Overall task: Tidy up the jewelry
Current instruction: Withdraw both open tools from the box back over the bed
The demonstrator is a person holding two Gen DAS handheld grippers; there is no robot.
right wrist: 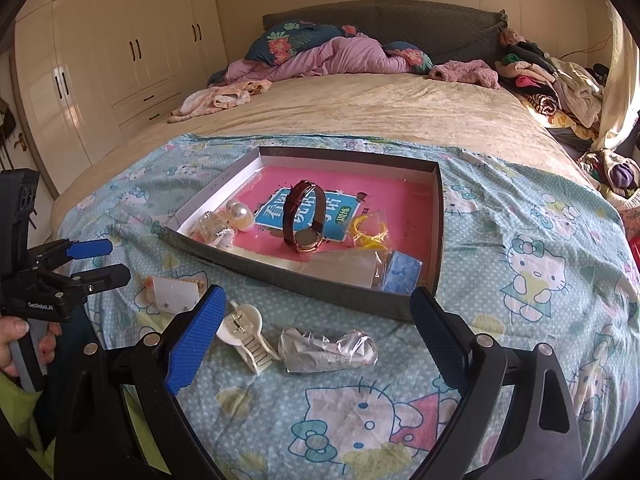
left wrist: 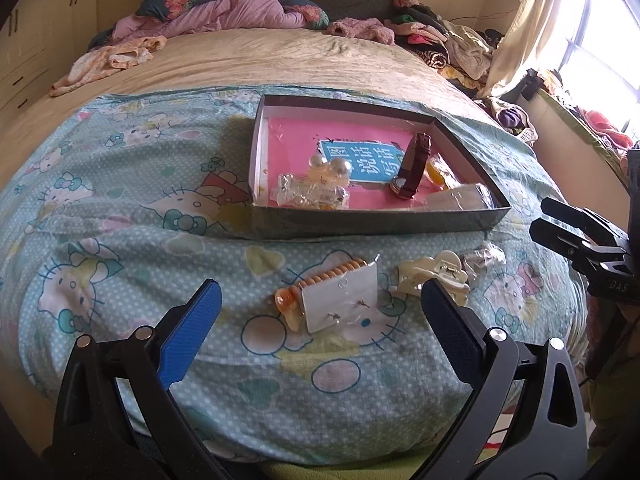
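Earring card between left fingers, untouched; both grippers' fingers apart, empty

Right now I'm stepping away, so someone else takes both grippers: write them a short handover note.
Left gripper: open, empty, above the earring card.
Right gripper: open, empty, above the plastic bag.
Done: watch, pearl earrings and several small packets are in the box.
Left on the blanket: the earring card, the white hair clip and the plastic bag.
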